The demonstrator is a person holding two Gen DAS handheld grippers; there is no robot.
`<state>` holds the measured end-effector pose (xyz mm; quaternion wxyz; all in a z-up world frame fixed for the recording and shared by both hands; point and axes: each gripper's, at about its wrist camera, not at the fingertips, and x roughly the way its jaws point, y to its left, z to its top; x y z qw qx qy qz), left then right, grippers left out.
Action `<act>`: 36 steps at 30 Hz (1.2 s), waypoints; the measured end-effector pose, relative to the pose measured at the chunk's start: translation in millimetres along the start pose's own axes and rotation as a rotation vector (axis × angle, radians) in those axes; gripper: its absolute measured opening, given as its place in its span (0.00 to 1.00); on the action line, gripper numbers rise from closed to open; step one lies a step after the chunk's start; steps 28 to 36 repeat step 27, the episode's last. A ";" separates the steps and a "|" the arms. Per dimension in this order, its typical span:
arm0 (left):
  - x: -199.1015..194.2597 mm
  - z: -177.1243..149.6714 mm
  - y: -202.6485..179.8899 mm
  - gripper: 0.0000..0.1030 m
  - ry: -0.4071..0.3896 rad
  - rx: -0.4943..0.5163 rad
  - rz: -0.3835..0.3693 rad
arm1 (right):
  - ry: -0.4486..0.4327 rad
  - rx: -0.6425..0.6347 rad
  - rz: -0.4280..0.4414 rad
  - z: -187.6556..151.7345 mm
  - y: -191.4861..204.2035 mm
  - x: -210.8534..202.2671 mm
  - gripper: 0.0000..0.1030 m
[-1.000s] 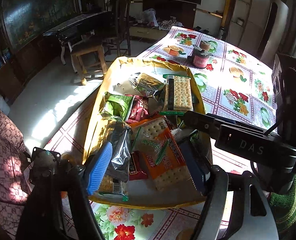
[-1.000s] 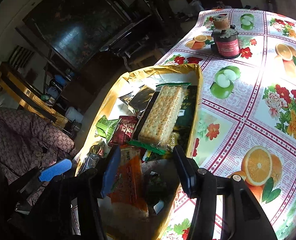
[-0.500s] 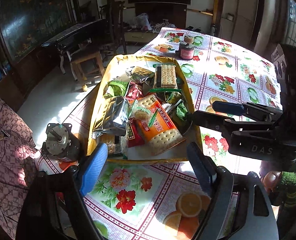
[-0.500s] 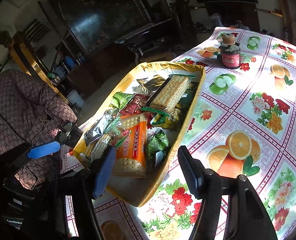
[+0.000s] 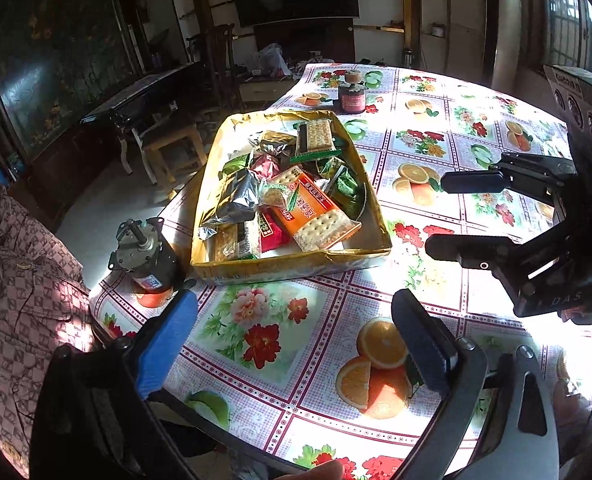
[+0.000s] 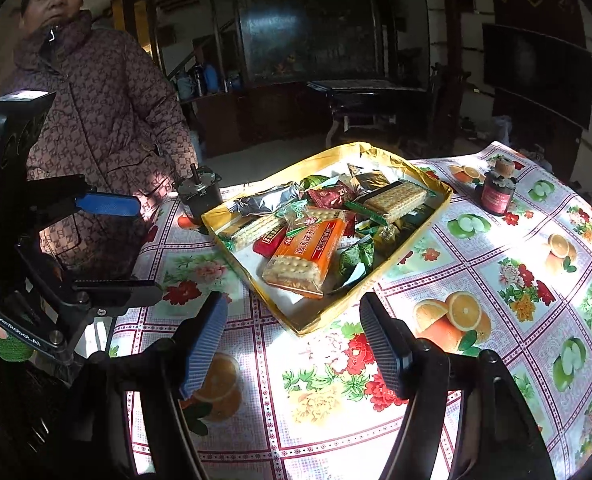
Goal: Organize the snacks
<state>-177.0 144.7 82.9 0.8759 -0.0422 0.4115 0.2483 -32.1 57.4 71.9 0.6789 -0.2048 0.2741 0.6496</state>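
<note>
Your left claw and right claw are both opening, empty, above the worktop. The snacks sit piled in the yellow box; you look finished, so any next pick needs a fresh reach in.

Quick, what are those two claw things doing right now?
Left gripper: jaws opening, nothing between them.
Right gripper: jaws opening, holding nothing.

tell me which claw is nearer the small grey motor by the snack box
Left. The left claw hangs just in front of the motor at the box's near left corner. The right claw sits off the box's other side, farther away. Both are opening and empty.
</note>
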 end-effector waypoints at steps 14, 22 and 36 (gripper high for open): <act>-11.8 -24.3 -18.0 0.99 0.019 0.061 -0.035 | 0.053 -0.202 -0.006 -16.0 33.5 -3.8 0.67; -13.9 -27.7 -13.6 0.99 0.019 0.044 -0.042 | 0.082 -0.258 0.012 -13.9 40.8 7.2 0.67; -14.2 -27.1 -11.7 0.99 0.015 0.040 -0.039 | 0.080 -0.257 0.022 -10.9 42.4 10.8 0.67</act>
